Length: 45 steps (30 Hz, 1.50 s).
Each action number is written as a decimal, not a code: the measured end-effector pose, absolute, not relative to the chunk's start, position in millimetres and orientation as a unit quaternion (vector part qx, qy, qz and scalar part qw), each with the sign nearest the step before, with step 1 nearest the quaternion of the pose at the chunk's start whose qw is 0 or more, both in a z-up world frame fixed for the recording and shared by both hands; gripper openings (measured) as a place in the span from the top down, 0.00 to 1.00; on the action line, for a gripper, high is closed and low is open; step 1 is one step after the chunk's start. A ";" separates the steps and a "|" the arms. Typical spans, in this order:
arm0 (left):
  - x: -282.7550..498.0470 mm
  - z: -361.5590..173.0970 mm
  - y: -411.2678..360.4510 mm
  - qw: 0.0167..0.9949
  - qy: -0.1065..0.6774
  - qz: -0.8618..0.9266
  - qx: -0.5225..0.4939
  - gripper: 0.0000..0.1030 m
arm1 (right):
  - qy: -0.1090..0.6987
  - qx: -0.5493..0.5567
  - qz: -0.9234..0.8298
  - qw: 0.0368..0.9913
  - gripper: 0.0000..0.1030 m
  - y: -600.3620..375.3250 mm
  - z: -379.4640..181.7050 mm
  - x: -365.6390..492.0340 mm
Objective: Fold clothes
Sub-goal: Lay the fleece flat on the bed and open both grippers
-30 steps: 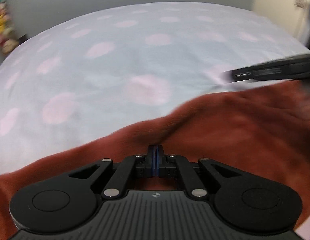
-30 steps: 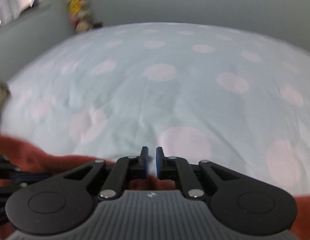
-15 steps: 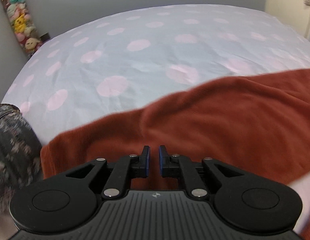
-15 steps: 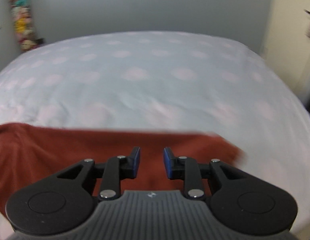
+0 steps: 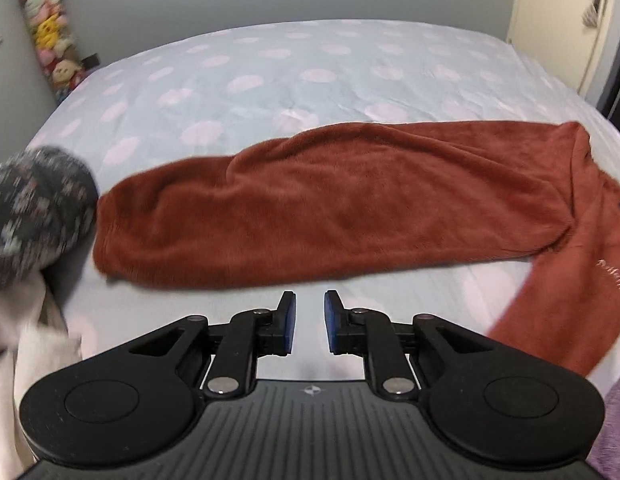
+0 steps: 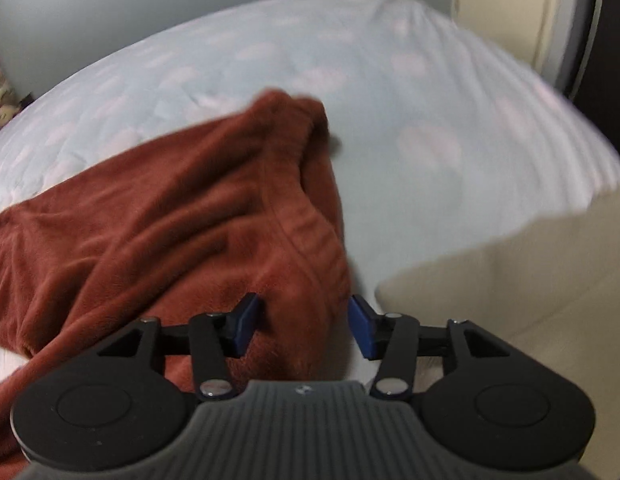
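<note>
Left gripper [image 5: 309, 322]: my jaws stand apart with nothing between them, above bare sheet. Half a second ago they were nearly together and right over the red cloth; a second ago they were pinched shut on it. So I've let go and pulled back.

The rust-red fleece garment [image 5: 330, 208] now lies on the bed [image 5: 310, 80] as a long band from 9 o'clock to 3 o'clock in the left view, folded over lengthwise. A leg or sleeve trails down toward 4 o'clock, with small pale lettering on it, too small to read. Earlier it filled the lower frame; now its near edge sits just beyond my fingertips, not touching.

Dark flowered cloth [image 5: 34, 200] at 9 o'clock, close to the garment's left end; I can't tell if they touch. Pale cloth [image 5: 26, 352] at 8 o'clock below it. Purple cloth [image 5: 614, 420] at 4 o'clock corner. Soft toys [image 5: 50, 40] at 10 o'clock by the wall.

Right gripper [image 6: 306, 330]: jaws wide apart, wider than half a second ago. The garment's [image 6: 170, 208] end now bunches between them, at the left pad, but not clamped. Earlier the cloth lay flat ahead. View is blurred. Cream surface [image 6: 510, 272] at 3 o'clock, can't tell what.
</note>
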<state>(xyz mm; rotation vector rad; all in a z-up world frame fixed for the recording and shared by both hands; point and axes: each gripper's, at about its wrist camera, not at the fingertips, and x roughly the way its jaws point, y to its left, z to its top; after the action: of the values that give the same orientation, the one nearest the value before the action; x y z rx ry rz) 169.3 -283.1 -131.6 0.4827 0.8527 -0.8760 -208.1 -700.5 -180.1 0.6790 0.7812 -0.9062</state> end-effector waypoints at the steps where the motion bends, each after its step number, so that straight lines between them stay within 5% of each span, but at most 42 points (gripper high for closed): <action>1: 163.4 -129.3 -276.4 0.794 0.398 -0.403 0.219 0.85 | 0.351 0.338 -0.417 0.767 0.49 -703.5 -186.9 -211.4; 3: 153.5 -125.8 -266.4 0.798 0.401 -0.398 0.211 0.84 | 0.332 0.384 -0.415 0.755 0.51 -708.6 -199.1 -218.3; 4: 148.6 -124.0 -261.2 0.799 0.402 -0.395 0.207 0.84 | 0.319 0.398 -0.414 0.754 0.71 -707.9 -200.1 -222.2; 5: 143.7 -122.2 -256.0 0.801 0.404 -0.393 0.203 0.83 | 0.311 0.405 -0.414 0.753 0.77 -706.2 -199.1 -225.6; 15: 116.1 -123.1 -232.9 0.800 0.417 -0.376 0.215 0.83 | 0.350 0.348 -0.451 0.744 0.83 -664.1 -161.0 -266.5; 18: 109.3 -121.7 -225.4 0.797 0.417 -0.378 0.221 0.83 | 0.366 0.337 -0.451 0.741 0.82 -653.0 -166.4 -273.1; 22: 101.9 -119.5 -208.1 0.797 0.421 -0.373 0.222 0.80 | 0.359 0.279 -0.468 0.758 0.58 -634.9 -148.3 -267.7; 30: 78.3 -123.2 -194.7 0.797 0.425 -0.370 0.216 0.57 | 0.330 0.201 -0.383 0.839 0.56 -571.8 -118.9 -224.2; 45: 64.7 -169.2 -191.8 0.786 0.433 -0.280 0.340 0.54 | 0.358 0.159 -0.240 0.888 0.50 -465.5 -115.6 -154.1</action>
<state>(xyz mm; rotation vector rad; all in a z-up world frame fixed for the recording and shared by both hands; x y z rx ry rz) 64.7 -191.8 -169.2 0.7338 0.9328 -0.6045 -154.1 -465.5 -115.6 0.3304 0.7448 -0.4993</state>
